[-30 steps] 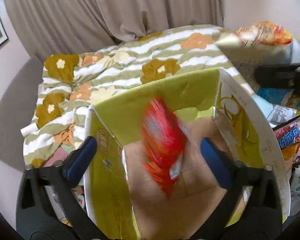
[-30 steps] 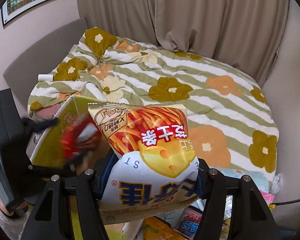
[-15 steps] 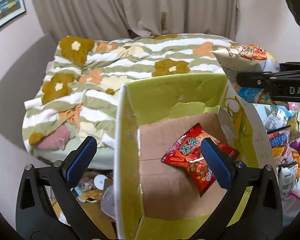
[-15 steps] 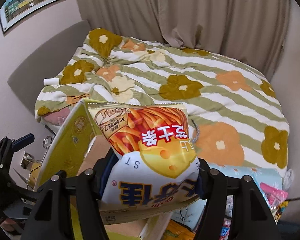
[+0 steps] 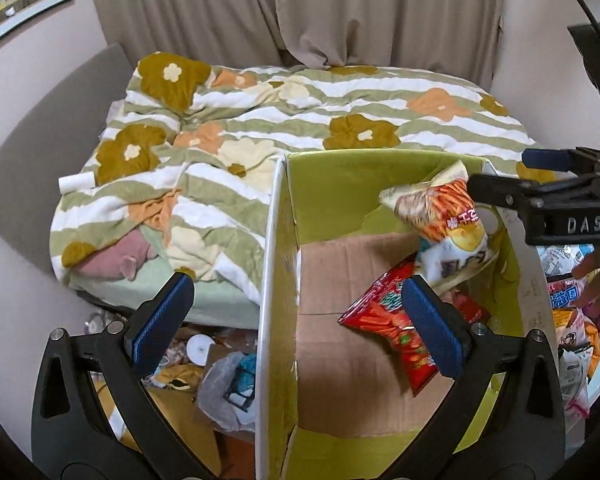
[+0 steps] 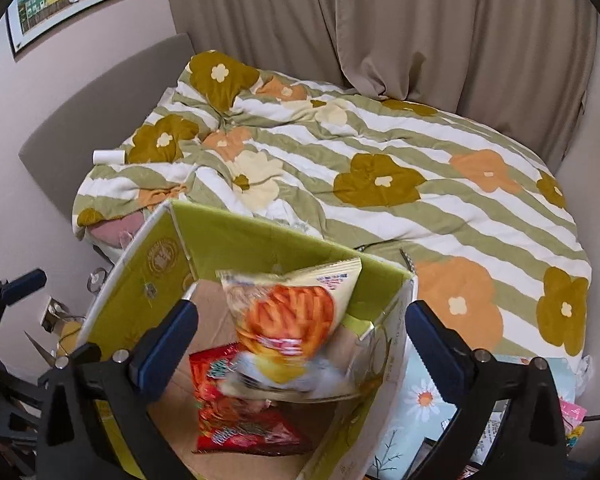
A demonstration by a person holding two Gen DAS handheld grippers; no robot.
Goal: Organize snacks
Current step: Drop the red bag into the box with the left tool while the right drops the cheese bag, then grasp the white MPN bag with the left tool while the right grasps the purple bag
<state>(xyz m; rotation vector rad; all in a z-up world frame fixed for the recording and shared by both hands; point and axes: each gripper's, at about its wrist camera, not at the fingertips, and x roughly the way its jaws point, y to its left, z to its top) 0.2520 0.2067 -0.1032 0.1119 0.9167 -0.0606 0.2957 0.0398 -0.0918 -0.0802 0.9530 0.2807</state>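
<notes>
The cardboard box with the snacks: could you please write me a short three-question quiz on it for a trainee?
1. True or false: the right gripper is shut on the yellow chip bag.
2. Multiple choice: the red snack bag lies A) on the bed, B) on the floor of the cardboard box, C) between the left gripper's fingers.
3. Fill in: the left gripper is ____.

Key: 1 false, it is open and the bag is blurred in the air over the box; 2 B; 3 open.

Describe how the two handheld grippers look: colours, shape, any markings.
Both the left gripper and right gripper have black skeletal frames with triangular cutouts and silver screws, plus blue textured fingertip pads. In the left view, the right one shows white lettering "DAS".
</notes>
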